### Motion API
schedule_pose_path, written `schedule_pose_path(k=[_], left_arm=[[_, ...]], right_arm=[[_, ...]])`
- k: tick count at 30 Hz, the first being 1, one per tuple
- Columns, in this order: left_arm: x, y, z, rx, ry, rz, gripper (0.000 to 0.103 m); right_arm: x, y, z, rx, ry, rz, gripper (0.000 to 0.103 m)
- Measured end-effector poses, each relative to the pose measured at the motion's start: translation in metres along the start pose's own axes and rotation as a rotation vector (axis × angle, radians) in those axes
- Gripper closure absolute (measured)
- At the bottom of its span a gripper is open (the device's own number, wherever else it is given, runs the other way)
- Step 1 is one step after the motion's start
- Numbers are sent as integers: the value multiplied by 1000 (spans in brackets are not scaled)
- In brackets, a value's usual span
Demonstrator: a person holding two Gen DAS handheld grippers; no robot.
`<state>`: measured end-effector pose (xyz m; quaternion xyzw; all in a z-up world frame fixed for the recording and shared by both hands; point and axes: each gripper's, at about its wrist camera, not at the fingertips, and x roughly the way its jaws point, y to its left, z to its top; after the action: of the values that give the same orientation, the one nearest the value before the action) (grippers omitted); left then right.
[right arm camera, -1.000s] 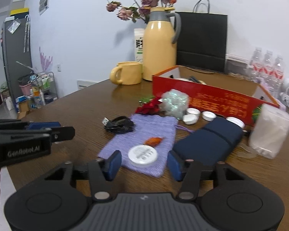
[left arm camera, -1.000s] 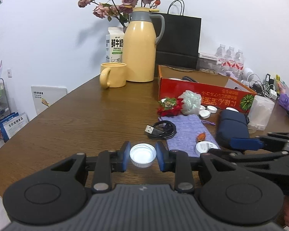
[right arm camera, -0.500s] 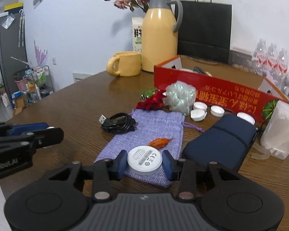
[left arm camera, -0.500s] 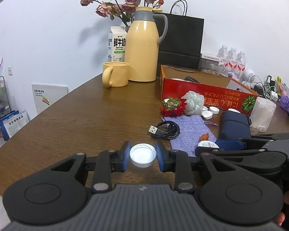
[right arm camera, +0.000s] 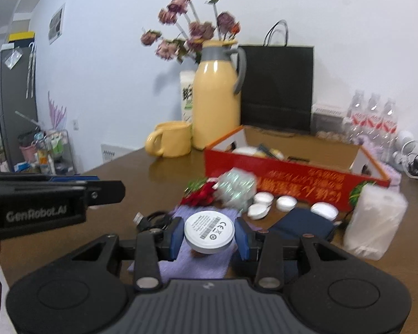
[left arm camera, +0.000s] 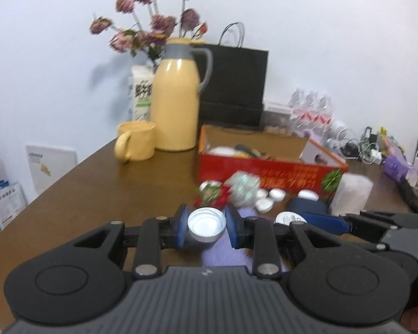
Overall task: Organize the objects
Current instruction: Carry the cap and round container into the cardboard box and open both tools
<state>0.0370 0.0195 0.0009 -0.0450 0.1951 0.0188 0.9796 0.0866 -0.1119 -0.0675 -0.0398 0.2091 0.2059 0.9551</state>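
The left gripper [left arm camera: 206,227] clamps a small white bottle cap [left arm camera: 206,225], hollow side up, and the right gripper [right arm camera: 209,236] has just closed on a white round disc [right arm camera: 209,231] with a printed label; both are held clear above the purple cloth pouch [right arm camera: 197,261], probably for carrying to the open red cardboard box [right arm camera: 287,178] beyond. More white caps [right arm camera: 286,202] lie just before that box on a brown wooden table [left arm camera: 78,194], with a yellow jug [left arm camera: 177,103] and mug [left arm camera: 136,143] against a white wall
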Motion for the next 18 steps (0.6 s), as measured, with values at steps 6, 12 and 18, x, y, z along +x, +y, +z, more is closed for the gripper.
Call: schedule_pose_path(k=[6, 12, 18], left_arm=[[22, -25, 26, 20, -21, -48, 74], [51, -47, 49, 40, -27, -65, 74], [85, -65, 73, 45, -34, -75, 74]], right_arm=[[-7, -29, 13, 19, -45, -58, 65], [2, -65, 29, 41, -78, -119, 65], [20, -101, 55, 54, -124, -171, 65]])
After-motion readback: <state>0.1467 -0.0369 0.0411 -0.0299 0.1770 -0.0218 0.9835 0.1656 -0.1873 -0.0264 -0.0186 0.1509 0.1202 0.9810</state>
